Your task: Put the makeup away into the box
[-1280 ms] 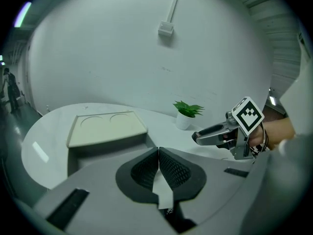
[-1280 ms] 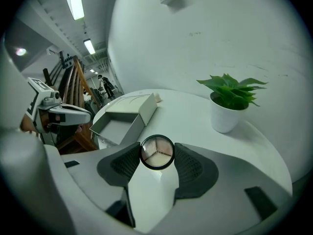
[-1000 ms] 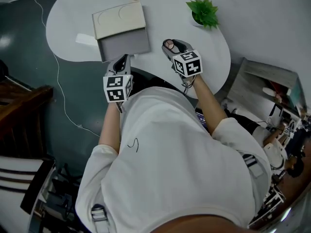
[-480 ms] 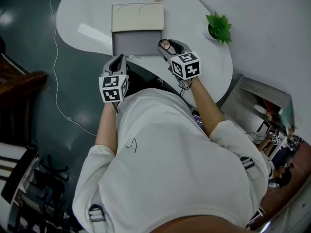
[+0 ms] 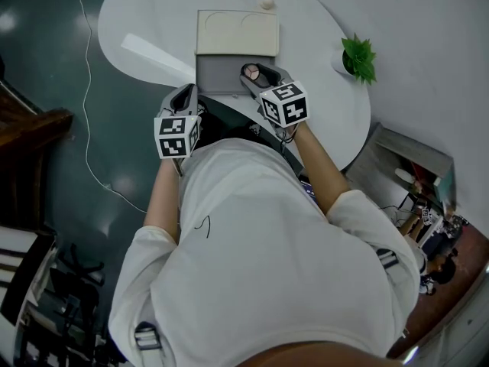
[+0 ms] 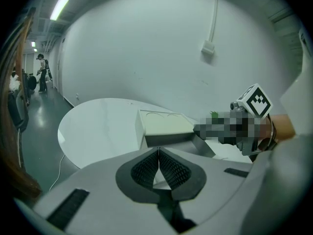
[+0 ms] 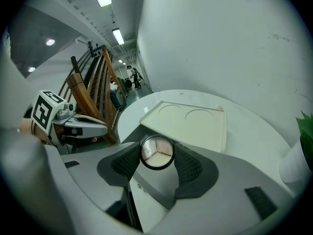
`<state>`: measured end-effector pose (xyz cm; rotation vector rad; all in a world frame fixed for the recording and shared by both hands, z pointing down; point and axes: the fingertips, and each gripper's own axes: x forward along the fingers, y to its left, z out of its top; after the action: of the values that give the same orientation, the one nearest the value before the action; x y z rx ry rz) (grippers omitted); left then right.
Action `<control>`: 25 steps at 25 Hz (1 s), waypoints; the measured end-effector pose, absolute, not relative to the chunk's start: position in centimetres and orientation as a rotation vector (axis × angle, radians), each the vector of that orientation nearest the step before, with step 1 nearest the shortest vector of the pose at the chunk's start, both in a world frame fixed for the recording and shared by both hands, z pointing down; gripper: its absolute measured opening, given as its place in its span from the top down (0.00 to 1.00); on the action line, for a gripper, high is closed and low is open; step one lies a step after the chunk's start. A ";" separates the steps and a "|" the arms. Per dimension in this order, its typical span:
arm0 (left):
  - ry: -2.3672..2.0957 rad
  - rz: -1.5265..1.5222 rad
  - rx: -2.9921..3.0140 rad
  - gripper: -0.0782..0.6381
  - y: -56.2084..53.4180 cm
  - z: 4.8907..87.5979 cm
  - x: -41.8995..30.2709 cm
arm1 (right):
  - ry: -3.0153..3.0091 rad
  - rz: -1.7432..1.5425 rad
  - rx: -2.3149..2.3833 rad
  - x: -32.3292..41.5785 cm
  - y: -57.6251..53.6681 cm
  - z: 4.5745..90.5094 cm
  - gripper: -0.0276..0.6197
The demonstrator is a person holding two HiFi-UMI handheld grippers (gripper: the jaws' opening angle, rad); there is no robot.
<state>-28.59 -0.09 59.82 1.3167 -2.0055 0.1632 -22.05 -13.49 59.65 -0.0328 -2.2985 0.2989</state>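
Right gripper (image 5: 256, 75) clamps a round makeup compact (image 7: 156, 152) over the open box (image 5: 237, 33); left gripper (image 5: 183, 96), jaws closed and empty, hovers beside the box.

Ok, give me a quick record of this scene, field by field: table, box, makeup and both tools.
table: white oval table
box: open rectangular box, grey inside, cream lid folded back
makeup: round clear-lidded powder compact, over the box's grey inside
right tool: shut on the compact
left tool: shut, empty, left of the box
other: small green potted plant at the table's right
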 end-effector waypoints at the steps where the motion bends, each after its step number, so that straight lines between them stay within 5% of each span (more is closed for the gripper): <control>1: -1.999 0.165 1.326 0.86 0.0 59.9 -29.2 | -2.289 0.298 -0.030 -22.6 -13.2 59.9 0.62; 25: -1.806 0.221 1.418 0.86 0.4 65.8 -34.8 | -2.046 0.237 -0.049 -29.0 -8.8 66.8 0.62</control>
<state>-34.75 0.35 65.80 1.4183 -1.8057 0.2210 -28.95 -8.83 66.78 -0.0494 -2.0455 0.2366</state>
